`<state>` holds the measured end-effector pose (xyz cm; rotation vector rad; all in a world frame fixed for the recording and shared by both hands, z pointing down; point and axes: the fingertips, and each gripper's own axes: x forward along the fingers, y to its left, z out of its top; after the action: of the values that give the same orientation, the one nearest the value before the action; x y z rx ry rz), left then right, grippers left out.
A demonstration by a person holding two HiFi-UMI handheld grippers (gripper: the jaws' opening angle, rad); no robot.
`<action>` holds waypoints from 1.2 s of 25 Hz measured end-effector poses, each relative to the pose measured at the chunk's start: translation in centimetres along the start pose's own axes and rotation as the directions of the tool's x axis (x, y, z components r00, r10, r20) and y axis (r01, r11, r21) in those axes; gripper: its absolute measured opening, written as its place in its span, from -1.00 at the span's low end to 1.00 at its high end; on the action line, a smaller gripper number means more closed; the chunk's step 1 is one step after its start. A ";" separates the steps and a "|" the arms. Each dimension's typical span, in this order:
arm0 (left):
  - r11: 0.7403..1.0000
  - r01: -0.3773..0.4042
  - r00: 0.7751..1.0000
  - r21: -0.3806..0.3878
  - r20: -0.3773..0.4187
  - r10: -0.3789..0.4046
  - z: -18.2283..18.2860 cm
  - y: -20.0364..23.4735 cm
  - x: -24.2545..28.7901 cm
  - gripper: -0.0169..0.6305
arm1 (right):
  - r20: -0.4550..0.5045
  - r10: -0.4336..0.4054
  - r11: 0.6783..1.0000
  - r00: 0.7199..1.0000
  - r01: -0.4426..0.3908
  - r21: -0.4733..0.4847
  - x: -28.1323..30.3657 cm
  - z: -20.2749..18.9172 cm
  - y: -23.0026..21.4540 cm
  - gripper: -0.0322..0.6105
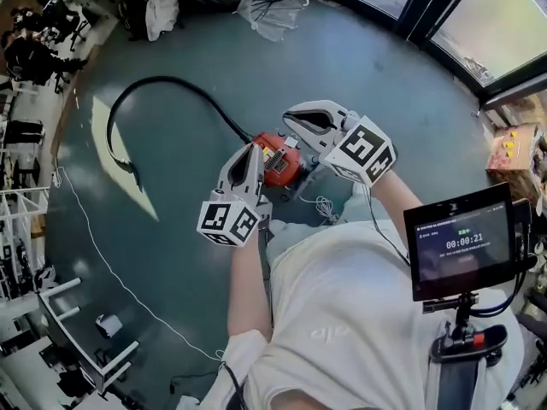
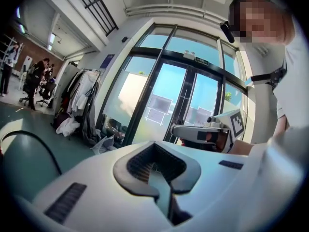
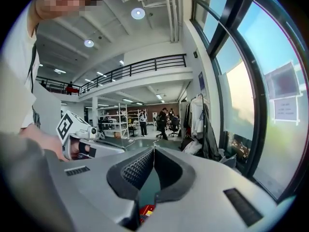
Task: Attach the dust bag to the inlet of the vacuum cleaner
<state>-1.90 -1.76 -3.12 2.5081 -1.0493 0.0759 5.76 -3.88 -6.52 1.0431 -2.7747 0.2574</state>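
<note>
Plainly, the green floor [image 1: 359, 67] lies well below both sets of fingers. On it sits the red vacuum cleaner [image 1: 282, 167], partly covered by the two grippers held above it. Its black hose [image 1: 162, 82] curls away beyond the left fingertips. The left gripper [image 1: 254, 150] and the right gripper [image 1: 292, 118] hang about level in the air, side by side. Each has its fingers closed tip to tip on nothing. No dust bag can be made out, and the inlet is hidden, so I cannot tell whether a bag sits on it. In my judgement this fits two stages: hands held up before going down to fit the bag, or hands up and clear with the bag already seated. The pictures do not settle which, so no next move can be fixed. A monitor [image 1: 466, 242] on a stand is just behind the right gripper, and a clear umbrella [image 1: 269, 2] lies far beyond the fingertips. A cardboard box [image 1: 513, 148] is off to the right, and a thin white cable [image 1: 111, 263] trails along the floor left of the left gripper. Nothing stands between the fingers and the machine.
</note>
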 end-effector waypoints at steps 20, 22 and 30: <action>0.988 0.092 0.986 0.122 0.131 -0.108 10.6 -7.3 1.6 -0.93 | 0.271 -0.075 0.995 0.960 0.054 0.081 -6.3 10.6 0.0 -0.88; 0.987 0.089 0.986 0.132 0.127 -0.106 10.9 -7.3 1.5 -0.93 | 0.279 -0.074 0.994 0.958 0.048 0.098 -6.3 10.8 -0.3 -0.88; 0.988 0.069 0.985 0.136 0.147 -0.089 11.7 -6.9 1.0 -0.93 | 0.285 -0.056 0.992 0.957 0.021 0.124 -5.5 10.9 -0.5 -0.88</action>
<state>2.30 -2.81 -16.02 2.7068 -1.0325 -0.0751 9.21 -3.14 -18.27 1.2546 -3.0243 0.2905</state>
